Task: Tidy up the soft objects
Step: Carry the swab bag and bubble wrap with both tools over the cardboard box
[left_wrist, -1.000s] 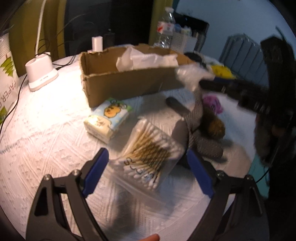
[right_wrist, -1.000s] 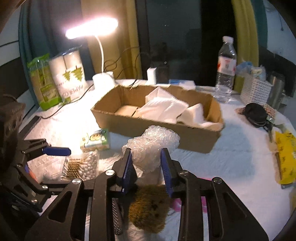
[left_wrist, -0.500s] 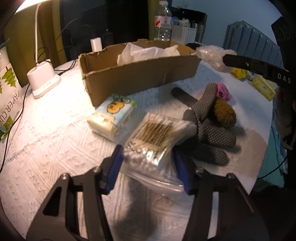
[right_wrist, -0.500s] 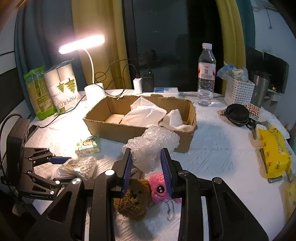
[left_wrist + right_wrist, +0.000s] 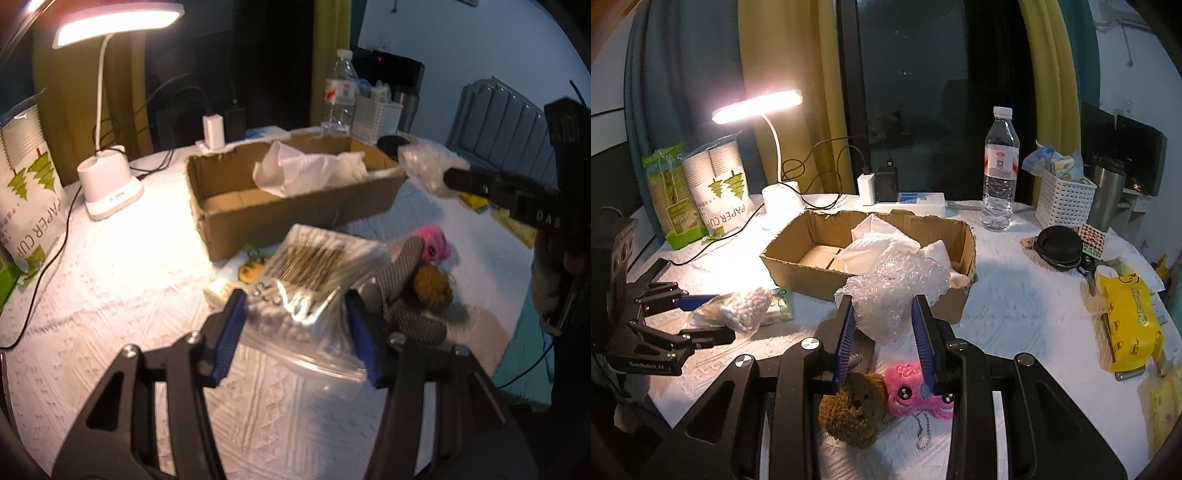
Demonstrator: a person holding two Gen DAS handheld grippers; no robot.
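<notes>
The left hand-held gripper (image 5: 295, 325) is clamping the clear bag of cotton swabs (image 5: 314, 273) between its blue pads, jaws at a middling width; a second ago they were standing wide around the bag as it lay on the counter (image 5: 110, 280), and they have just been closing onto it. The bag is now hanging clear of the cloth, partly hiding the tissue pack (image 5: 236, 280) that was lying in plain sight earlier. The right hand-held gripper (image 5: 884, 328) is pinching a wad of bubble wrap (image 5: 897, 280) at a narrow width, unchanged in grip, and is carrying it higher than before, in front of the near wall of the cardboard box (image 5: 798, 266). White paper is lying inside that box. Beneath the right gripper, the brown plush toy (image 5: 853, 410) and pink plush toy (image 5: 916, 391) are resting side by side on the counter, touching, with a grey dotted glove (image 5: 402, 284) lying against them.
</notes>
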